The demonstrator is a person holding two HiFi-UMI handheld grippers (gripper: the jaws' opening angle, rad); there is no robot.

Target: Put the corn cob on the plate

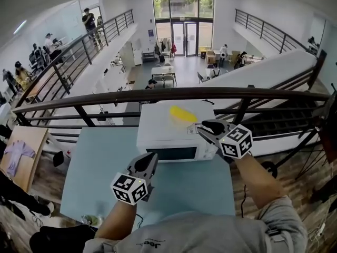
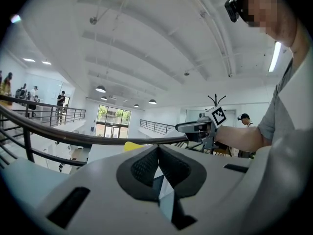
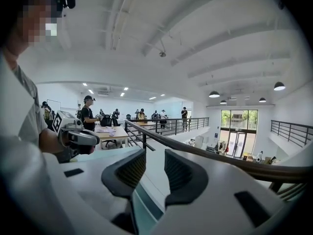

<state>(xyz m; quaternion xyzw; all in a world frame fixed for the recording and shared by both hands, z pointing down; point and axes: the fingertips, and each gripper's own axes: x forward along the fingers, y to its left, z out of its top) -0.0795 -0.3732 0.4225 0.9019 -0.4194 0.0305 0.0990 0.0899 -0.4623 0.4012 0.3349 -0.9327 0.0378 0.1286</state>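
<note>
Corn cob (image 1: 181, 114): lying on top of the microwave (image 1: 163, 133), centre of frame, just beside the right gripper's tips.
Left gripper (image 1: 149, 159): hovering lower centre over the table (image 1: 100, 167), jaws pressing together, gripping nothing.
Right gripper (image 1: 204, 128): jaws standing partly apart, gripping nothing.

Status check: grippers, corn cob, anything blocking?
Left gripper shut, empty. Right gripper open, empty, near corn cob atop microwave. No plate in view.
</note>
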